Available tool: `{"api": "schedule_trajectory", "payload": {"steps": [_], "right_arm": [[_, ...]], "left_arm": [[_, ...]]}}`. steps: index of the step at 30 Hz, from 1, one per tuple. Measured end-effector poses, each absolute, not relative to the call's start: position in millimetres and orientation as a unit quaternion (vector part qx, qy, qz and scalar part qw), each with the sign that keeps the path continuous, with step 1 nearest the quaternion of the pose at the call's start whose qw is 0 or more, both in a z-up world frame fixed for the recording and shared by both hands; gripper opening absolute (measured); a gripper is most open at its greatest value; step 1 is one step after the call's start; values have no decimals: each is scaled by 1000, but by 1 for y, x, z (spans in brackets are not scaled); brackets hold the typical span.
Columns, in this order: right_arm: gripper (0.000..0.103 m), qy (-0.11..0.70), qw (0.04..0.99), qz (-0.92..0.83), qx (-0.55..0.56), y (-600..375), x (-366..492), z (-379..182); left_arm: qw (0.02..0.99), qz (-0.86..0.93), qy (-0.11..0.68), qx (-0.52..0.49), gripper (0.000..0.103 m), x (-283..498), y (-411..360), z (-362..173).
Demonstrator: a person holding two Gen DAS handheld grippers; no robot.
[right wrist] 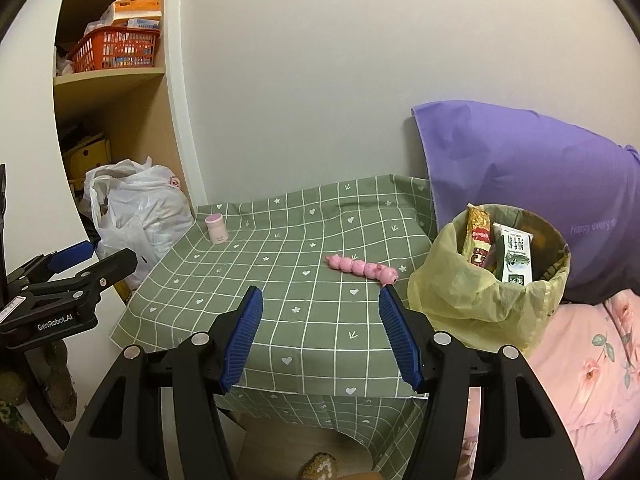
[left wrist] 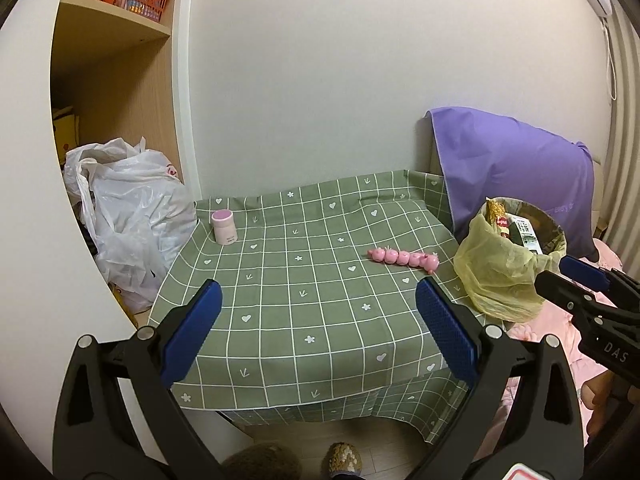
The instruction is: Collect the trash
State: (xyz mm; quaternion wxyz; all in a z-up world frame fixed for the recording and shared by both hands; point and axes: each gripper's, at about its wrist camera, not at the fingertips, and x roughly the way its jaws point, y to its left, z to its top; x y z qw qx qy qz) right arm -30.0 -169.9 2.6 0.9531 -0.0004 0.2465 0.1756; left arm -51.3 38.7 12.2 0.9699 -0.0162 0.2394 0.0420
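Observation:
A round bin lined with a yellow bag stands at the table's right edge, holding a snack wrapper and a milk carton. On the green checked tablecloth lie a pink segmented toy and a small pink jar. My left gripper hangs open over the table's near half, nothing between its blue pads. Likewise open and empty, my right gripper hovers over the front edge, its right pad near the bin.
A white plastic bag bulges at the table's left beside wooden shelves with an orange basket. A purple pillow leans behind the bin, and pink bedding lies on the right. Slippered feet show below.

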Motion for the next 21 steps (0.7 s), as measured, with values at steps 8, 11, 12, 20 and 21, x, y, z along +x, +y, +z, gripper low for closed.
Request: {"api": "schedule_trajectory", "payload": {"steps": [8,11,12,20,21], "right_arm": [[57,243,954,175,-2,-173,-35,4],[57,240,955,174,-3,-173,-38,6],[57,240,955,173,-3,-173,-39,6],[57,238,956,172,-4,-178,-41,8],[57,237,956,172,-4,-178,-41,8]], "left_arm": [[971,40,236,-16,93,-60,34,16],[971,40,236,-18,93,-61,34,16],[971,40,237,-19,93,-62,34,17],[971,38,233,-16,93,-66,30,19],[971,39,234,-17,93,-67,29,20]]}}
